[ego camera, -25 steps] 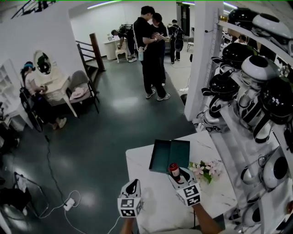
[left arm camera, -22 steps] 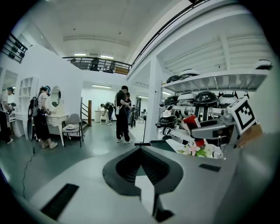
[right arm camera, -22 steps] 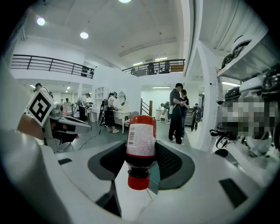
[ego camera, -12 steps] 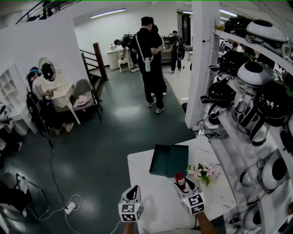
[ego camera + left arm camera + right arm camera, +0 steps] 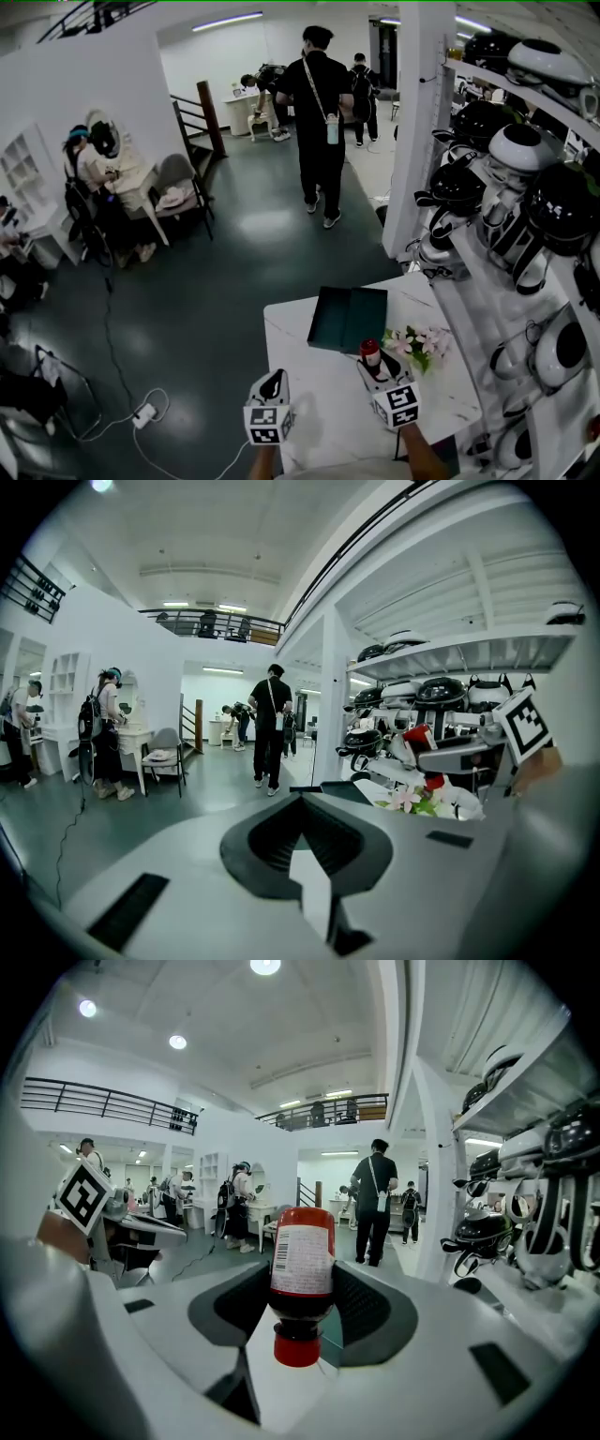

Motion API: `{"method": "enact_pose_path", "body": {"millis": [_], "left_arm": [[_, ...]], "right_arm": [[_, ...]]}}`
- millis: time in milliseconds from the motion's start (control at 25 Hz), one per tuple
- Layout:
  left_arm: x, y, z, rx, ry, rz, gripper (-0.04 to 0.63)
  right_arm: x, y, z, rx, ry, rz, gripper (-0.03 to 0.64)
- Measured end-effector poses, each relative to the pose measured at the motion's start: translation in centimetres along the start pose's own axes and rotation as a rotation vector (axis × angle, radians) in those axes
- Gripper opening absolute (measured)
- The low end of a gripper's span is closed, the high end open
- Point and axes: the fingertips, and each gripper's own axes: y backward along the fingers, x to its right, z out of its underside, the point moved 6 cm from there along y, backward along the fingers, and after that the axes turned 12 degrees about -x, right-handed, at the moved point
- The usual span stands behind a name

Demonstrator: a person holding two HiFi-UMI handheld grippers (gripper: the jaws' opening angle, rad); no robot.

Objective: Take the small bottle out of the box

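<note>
The small bottle (image 5: pixel 302 1260) has dark contents, a white label and a red cap that points back toward the camera. My right gripper (image 5: pixel 302 1274) is shut on it, the pads pressing its sides. In the head view the bottle (image 5: pixel 369 352) hangs in the right gripper (image 5: pixel 373 362) just in front of the open dark green box (image 5: pixel 349 319), clear of it. The left gripper (image 5: pixel 273 378) hovers over the table's near left part. In the left gripper view its jaws (image 5: pixel 302 801) meet at the tips with nothing between them, and the bottle (image 5: pixel 421 741) shows at the right.
The white marble table (image 5: pixel 319 412) also carries a pink flower bunch (image 5: pixel 419 347) right of the bottle. White shelves of black-and-white helmets (image 5: pixel 525 187) run along the right, behind a white pillar (image 5: pixel 412 141). A person (image 5: pixel 322 122) walks on the dark floor beyond.
The right gripper has carried the bottle a little toward me and to the right, off the box's edge. The left gripper barely moved. The person in black has walked farther away.
</note>
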Motion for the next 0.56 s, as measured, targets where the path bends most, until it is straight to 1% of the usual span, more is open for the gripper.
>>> {"method": "enact_pose_path", "body": {"millis": [240, 560], "left_arm": [[0.71, -0.12, -0.17, 0.002, 0.001, 0.008, 0.018], [0.55, 0.07, -0.66, 0.014, -0.007, 0.004, 0.018]], "right_arm": [[0.14, 0.02, -0.31, 0.010, 0.014, 0.000, 0.230], [-0.41, -0.21, -1.02, 0.021, 0.023, -0.013, 0.230]]}}
